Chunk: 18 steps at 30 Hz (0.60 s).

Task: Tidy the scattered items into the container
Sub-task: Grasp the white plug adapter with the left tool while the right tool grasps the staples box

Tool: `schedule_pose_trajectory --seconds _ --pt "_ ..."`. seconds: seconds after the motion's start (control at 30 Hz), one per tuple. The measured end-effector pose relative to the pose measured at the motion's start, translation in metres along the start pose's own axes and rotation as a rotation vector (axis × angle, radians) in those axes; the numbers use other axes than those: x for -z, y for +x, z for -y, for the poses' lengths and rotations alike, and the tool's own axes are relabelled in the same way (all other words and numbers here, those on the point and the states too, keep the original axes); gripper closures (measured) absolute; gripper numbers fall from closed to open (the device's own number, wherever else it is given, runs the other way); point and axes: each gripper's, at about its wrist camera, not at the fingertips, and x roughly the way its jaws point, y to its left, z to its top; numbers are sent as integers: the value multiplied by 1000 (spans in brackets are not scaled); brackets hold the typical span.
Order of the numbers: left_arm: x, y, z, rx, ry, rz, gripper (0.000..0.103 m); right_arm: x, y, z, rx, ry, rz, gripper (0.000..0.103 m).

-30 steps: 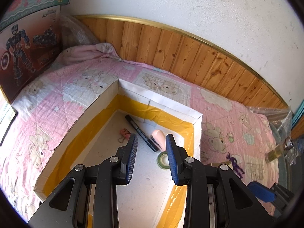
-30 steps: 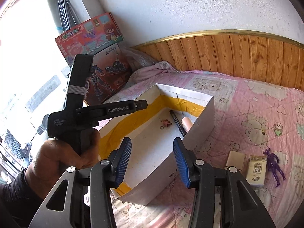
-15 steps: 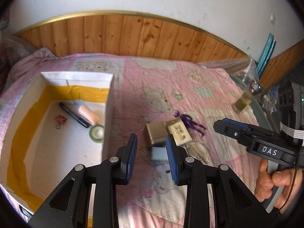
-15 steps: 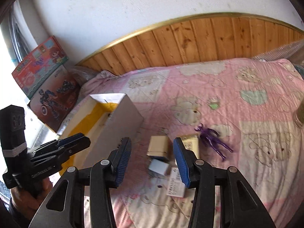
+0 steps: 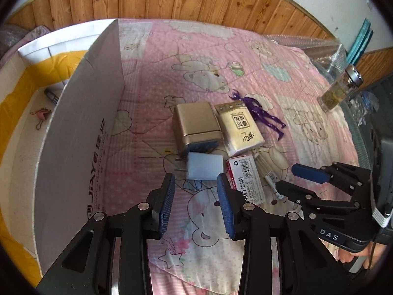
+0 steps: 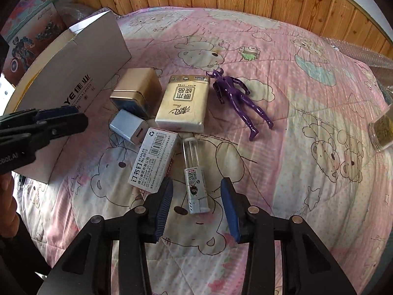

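Scattered on the pink quilt lie a gold box (image 5: 196, 123), a tissue pack (image 5: 239, 127), a white charger plug (image 5: 205, 166), a staples box (image 6: 154, 157), a clear tube (image 6: 194, 169) and a purple figure (image 6: 239, 98). The white cardboard box (image 5: 81, 132) stands at the left with a marker (image 5: 50, 95) and a pink clip (image 5: 41, 118) inside. My left gripper (image 5: 195, 186) hovers just short of the charger, jaws opening, nothing between them. My right gripper (image 6: 196, 191) straddles the tube's near end, jaws closing, pads clear of it.
A glass bottle (image 5: 340, 93) stands at the quilt's right edge near bubble wrap (image 5: 319, 49). A wooden headboard (image 5: 196, 0) runs along the back. Toy boxes (image 6: 29, 29) lean at the far left. A hand (image 5: 356, 255) holds the right gripper's handle.
Both grippers swung from over the cardboard box to the right and dropped toward the scattered items. The left jaws spread wider; the right jaws narrowed around the tube.
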Motion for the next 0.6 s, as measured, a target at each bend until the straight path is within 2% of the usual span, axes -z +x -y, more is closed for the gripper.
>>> schedule_pose_trajectory --seconds 0.17,0.43,0.5,0.6 --pt "-1 11 0 9 -25 -14 63 -9 -3 -17 -128 7 26 61" --pt "0 40 2 66 -94 -72 54 -10 32 -41 -87 -45 -48 56" --pt "-1 47 3 75 -99 -80 52 -12 38 -38 -97 -37 -53 51" --pt "-5 53 -6 27 -100 -58 49 -14 42 -35 -110 -46 -60 50"
